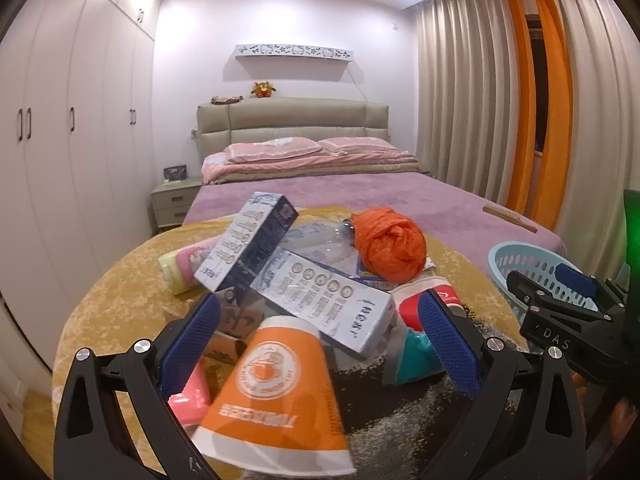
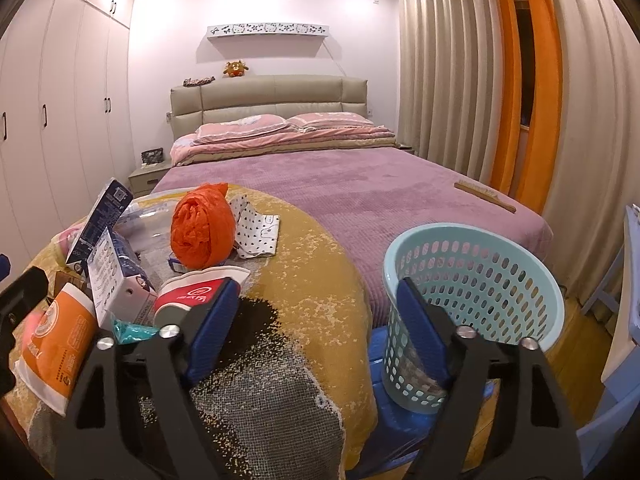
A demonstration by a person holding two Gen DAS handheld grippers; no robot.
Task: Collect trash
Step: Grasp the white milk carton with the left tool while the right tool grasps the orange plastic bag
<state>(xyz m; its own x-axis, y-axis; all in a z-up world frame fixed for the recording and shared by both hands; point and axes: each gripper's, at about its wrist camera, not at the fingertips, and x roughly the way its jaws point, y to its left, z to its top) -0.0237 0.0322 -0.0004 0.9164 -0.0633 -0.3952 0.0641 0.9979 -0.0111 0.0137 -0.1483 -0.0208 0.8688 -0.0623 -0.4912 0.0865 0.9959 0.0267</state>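
Trash is seen heaped on a round table draped in a gold-and-grey patterned cloth [image 1: 120, 280], at the centre of the left wrist view: an orange paper cup lying on its side [image 1: 272, 392], a long white-and-blue cardboard box [image 1: 332, 300], a second box of the same kind propped across it [image 1: 248, 244], a crumpled orange plastic bag [image 1: 390, 246] and a red-and-white paper cup [image 1: 420, 300]. The left gripper [image 1: 320, 344] is spread wide, the orange cup between its blue pads but untouched. The right gripper [image 2: 316, 332] is likewise held wide with nothing gripped, above the cloth's edge. A pale blue perforated plastic basket [image 2: 480, 280] is found at the right of the right wrist view, beside the table.
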